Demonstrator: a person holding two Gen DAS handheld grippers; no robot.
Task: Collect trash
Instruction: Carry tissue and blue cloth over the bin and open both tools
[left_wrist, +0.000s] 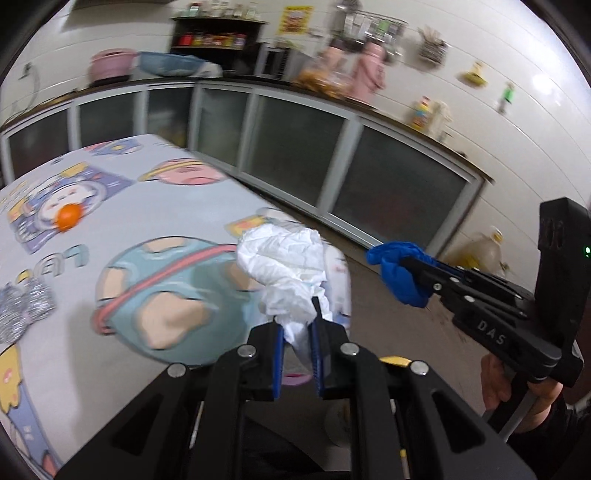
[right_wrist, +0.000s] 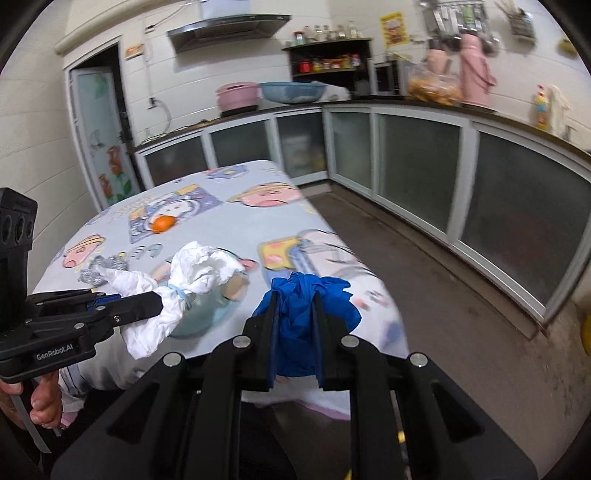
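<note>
- Left gripper (left_wrist: 298, 328) clamped on a crumpled white paper wad (left_wrist: 284, 266), jaws pressed against its narrow lower end.
- Wad's long axis along the fingers, bulky crumpled end pointing forward and away from the gripper, held in the air above the near edge of the desk (left_wrist: 110, 206).
- Right gripper (right_wrist: 295, 325) clamped on a bunched blue glove (right_wrist: 306, 317), jaws closed on its middle; loose folds spilling out to either side and below.
- Glove held off the desk, near its right-hand corner, over the desk edge and floor.
- Left wrist view: glove seen side-on at the tip of the right gripper, a rounded blue lump pointing left toward the paper wad, well apart from it.
- Right wrist view: wad seen side-on, long axis running from lower left up to the right, one twisted tail hanging below the left jaws.
- On the desk's cartoon-printed cloth: an orange (left_wrist: 69, 218) toward the far side, and a silvery steel-wool scrubber (left_wrist: 22, 306) near the left edge.
- Only in the right wrist view: range hood (right_wrist: 229, 27), door with flower stickers (right_wrist: 103, 136).
- Only in the left wrist view: a yellowish plastic jug (left_wrist: 480, 251) on the floor by the cabinets.
</note>
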